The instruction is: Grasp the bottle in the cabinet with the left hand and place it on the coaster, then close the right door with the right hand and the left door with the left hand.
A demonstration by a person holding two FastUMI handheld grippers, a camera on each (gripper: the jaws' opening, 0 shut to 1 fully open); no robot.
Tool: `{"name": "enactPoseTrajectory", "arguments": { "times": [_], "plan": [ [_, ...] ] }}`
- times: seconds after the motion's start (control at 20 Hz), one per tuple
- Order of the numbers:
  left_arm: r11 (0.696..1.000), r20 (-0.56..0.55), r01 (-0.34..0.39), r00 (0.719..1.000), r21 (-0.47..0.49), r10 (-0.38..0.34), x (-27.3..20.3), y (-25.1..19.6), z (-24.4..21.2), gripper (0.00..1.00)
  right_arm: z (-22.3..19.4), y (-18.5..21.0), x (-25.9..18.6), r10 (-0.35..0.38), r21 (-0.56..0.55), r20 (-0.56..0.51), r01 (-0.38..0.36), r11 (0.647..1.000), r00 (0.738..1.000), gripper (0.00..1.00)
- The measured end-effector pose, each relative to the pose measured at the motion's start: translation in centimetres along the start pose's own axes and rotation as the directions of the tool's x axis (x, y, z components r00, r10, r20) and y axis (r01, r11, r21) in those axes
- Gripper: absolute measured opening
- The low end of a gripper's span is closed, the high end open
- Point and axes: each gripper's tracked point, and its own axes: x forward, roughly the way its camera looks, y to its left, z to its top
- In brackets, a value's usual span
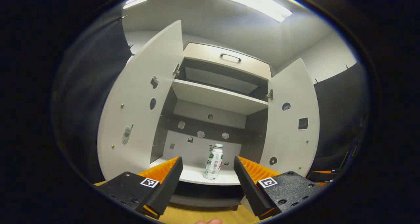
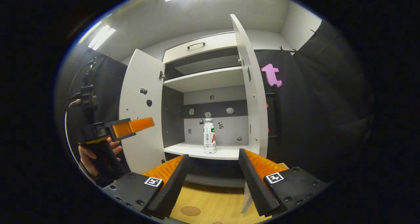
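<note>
Cabinet (image 1: 226,99) doors wide; bottle (image 1: 214,161) upright, ahead between my spread left gripper (image 1: 208,181) fingers. Right gripper (image 2: 213,181) also gapes, empty. I'd risk tipping it if one finger clips first.

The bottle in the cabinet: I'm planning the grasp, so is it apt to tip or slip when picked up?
The bottle stands upright, tall on a narrow base, so a high nudge could probably tip it. Its smooth labelled wall may be slippery. Being round, it would likely roll once fallen.

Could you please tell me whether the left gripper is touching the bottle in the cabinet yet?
Apart. The right gripper view shows the left gripper in front of the left door, well short of the bottle.
</note>
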Motion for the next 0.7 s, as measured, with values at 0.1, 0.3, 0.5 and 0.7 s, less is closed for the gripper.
{"name": "enactPoseTrajectory", "arguments": {
  "times": [0.1, 0.3, 0.5, 0.7],
  "plan": [
    [1.0, -0.018, 0.021, 1.0, -0.001, -0.021, 2.9, -1.8, -1.0, 0.95, 0.0, -1.1, -1.1, 0.031, 0.003, -0.014, -0.031, 1.0, 0.999, 0.98],
    [0.996, -0.06, 0.086, 0.994, 0.0, -0.086, 9.8, -3.8, -4.6, 0.95, 0.2, -4.7, -2.7, -0.045, -0.035, -0.021, 0.044, 0.998, 0.999, 0.98],
    [0.99, -0.119, 0.144, 0.983, -0.003, -0.143, 16.4, -4.5, -8.7, 0.95, 0.5, -7.2, -3.5, -0.197, -0.041, -0.009, 0.196, 0.98, 0.98, 0.98],
    [0.992, -0.165, 0.123, 0.979, 0.03, -0.117, 22.0, -2.8, -12.6, 0.95, 0.0, -8.7, -3.8, -0.333, -0.018, -0.011, 0.333, 0.943, 0.943, 0.98]
  ]
}}
